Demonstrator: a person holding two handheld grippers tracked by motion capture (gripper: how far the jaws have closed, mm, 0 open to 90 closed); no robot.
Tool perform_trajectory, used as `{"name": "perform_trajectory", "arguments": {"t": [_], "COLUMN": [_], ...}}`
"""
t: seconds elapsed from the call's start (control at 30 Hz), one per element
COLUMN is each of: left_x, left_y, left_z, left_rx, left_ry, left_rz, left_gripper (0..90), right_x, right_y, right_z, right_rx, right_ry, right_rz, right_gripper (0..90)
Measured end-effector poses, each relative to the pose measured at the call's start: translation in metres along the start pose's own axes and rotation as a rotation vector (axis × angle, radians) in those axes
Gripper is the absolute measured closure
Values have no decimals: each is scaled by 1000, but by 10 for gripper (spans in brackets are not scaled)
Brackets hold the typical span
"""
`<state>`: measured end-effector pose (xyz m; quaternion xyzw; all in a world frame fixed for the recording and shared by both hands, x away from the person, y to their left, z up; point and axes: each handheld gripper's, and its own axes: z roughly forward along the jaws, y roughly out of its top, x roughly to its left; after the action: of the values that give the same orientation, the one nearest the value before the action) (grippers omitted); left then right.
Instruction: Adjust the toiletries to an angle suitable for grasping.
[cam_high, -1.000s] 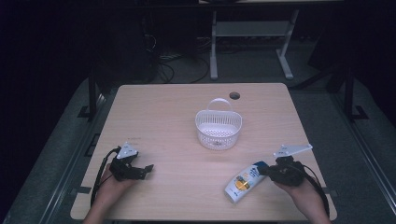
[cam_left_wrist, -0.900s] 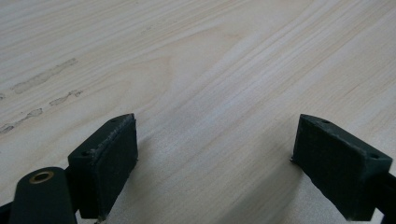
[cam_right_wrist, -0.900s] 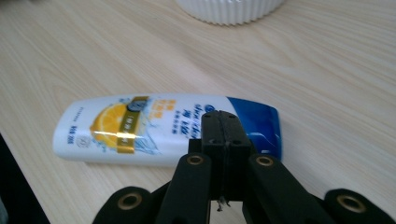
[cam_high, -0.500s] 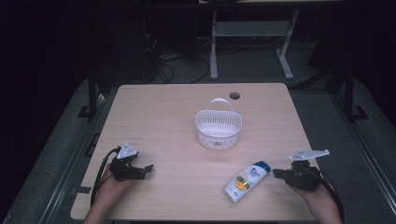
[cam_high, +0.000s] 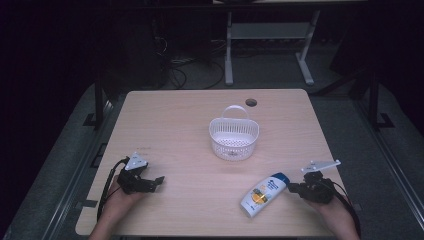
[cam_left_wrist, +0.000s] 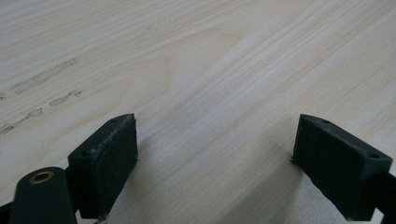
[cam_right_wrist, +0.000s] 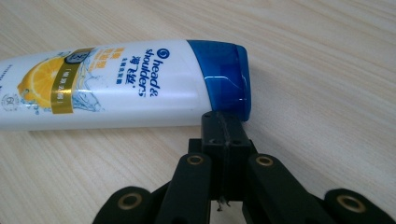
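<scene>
**Shampoo bottle flat on the table, closed gripper at its cap**

A white shampoo bottle (cam_high: 263, 194) with a blue cap and a lemon on its label lies on its side on the pale wooden table (cam_high: 190, 115). Taking the white basket (cam_high: 233, 136) as the landmark: the bottle lies nearer the person than the basket and a little to its right, well apart from it, its cap end pointing up and to the right, away from the person.

The right gripper (cam_high: 291, 188) sits just beyond that blue cap, on the side away from the basket. Its jaws are pressed fully together with nothing between them. In the right gripper view, the closed tips (cam_right_wrist: 223, 122) sit right at the lower edge of the cap (cam_right_wrist: 224, 79); whether they actually touch it I cannot tell.

The left gripper (cam_high: 158, 180) rests low on the table, nearer the person than the basket and well off to its left. In the left gripper view its jaws stand wide apart over bare wood, holding nothing.

The basket stands upright near the middle of the table, handle raised.
</scene>
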<state>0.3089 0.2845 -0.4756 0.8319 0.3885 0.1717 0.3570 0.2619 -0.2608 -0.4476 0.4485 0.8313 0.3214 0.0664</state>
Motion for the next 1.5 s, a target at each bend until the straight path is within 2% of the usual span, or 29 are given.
{"name": "perform_trajectory", "arguments": {"t": [0.33,0.6,1.07,1.5], "left_x": [0,0,0,0], "left_y": [0,0,0,0], "left_z": [0,0,0,0], "left_rx": [0,0,0,0], "left_ry": [0,0,0,0], "left_rz": [0,0,0,0], "left_gripper": [134,134,134,134], "right_x": [3,6,10,21], "right_y": [17,30,52,71], "right_z": [7,17,33,51], "right_rx": [28,23,13,0], "right_ry": [-3,12,29,35], "right_rz": [-35,-63,-85,-107], "right_gripper": [898,898,898,898]}}
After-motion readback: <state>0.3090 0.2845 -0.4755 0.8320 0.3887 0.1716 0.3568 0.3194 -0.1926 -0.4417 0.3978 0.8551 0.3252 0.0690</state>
